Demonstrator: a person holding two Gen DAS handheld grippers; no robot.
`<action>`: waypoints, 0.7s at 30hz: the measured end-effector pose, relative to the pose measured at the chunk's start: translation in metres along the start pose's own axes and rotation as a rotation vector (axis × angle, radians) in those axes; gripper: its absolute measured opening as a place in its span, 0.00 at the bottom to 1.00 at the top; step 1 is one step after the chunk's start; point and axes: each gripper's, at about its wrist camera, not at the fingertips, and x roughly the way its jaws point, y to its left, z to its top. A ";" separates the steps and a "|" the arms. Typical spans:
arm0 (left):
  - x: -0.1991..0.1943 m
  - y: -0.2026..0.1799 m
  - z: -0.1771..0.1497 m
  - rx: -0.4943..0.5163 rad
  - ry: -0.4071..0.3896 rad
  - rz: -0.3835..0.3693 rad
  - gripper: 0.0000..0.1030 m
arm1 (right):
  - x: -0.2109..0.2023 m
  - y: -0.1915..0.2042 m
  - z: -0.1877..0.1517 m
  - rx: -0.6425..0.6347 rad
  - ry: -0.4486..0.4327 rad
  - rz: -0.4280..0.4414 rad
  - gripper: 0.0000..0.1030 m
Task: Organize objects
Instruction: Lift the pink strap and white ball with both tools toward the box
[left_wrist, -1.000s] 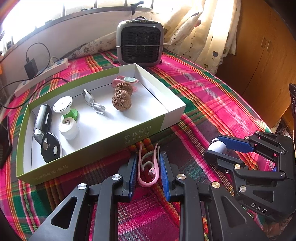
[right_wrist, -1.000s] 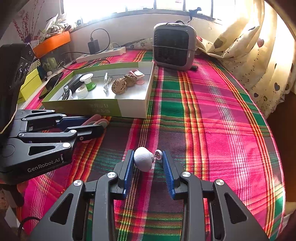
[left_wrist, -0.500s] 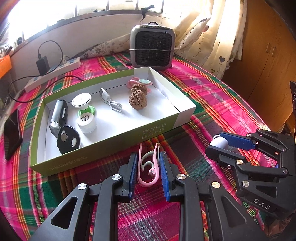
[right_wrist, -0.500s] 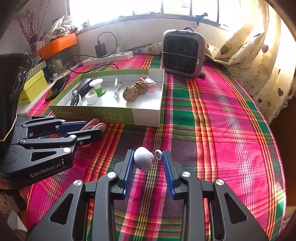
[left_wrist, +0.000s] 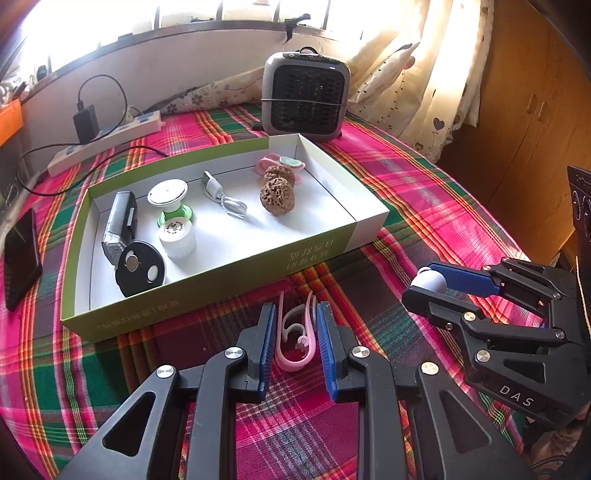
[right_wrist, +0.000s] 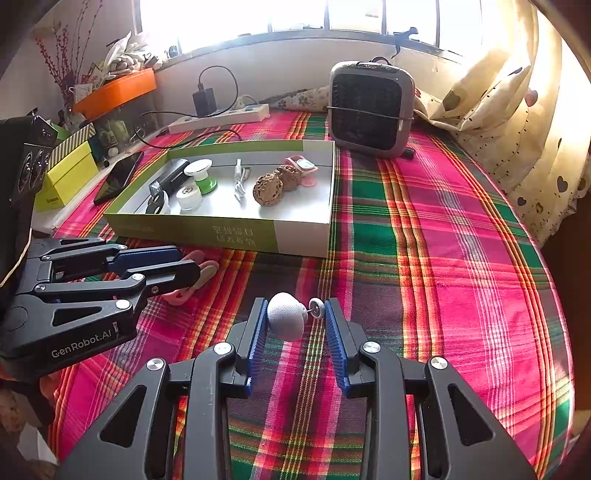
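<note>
Left gripper (left_wrist: 295, 334): jaws pinch a pink clip (left_wrist: 297, 338) just above the plaid cloth (left_wrist: 424, 206), near the front wall of the open box (left_wrist: 229, 275). Box contents, left to right: grey device (left_wrist: 120, 221), black disc (left_wrist: 139, 267), white-and-green spool (left_wrist: 170, 201), white cap (left_wrist: 178, 236), cable (left_wrist: 225, 197), two walnuts (left_wrist: 276, 190). Right gripper (right_wrist: 293, 319): jaws pinch a white knobbed piece (right_wrist: 286, 315), right of the clip. A heater (left_wrist: 306, 98) stands beyond the box.

Heater (left_wrist: 306, 99) behind box (left_wrist: 229, 273)
</note>
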 end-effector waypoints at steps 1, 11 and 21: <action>0.001 0.001 -0.001 -0.004 0.003 -0.007 0.21 | 0.000 0.000 0.000 0.003 -0.001 0.001 0.31; 0.006 -0.001 -0.004 -0.004 0.019 -0.005 0.27 | 0.002 -0.002 0.000 0.009 0.003 0.007 0.31; 0.004 -0.003 -0.002 0.008 0.012 0.025 0.21 | 0.002 -0.001 0.000 0.009 0.000 0.011 0.31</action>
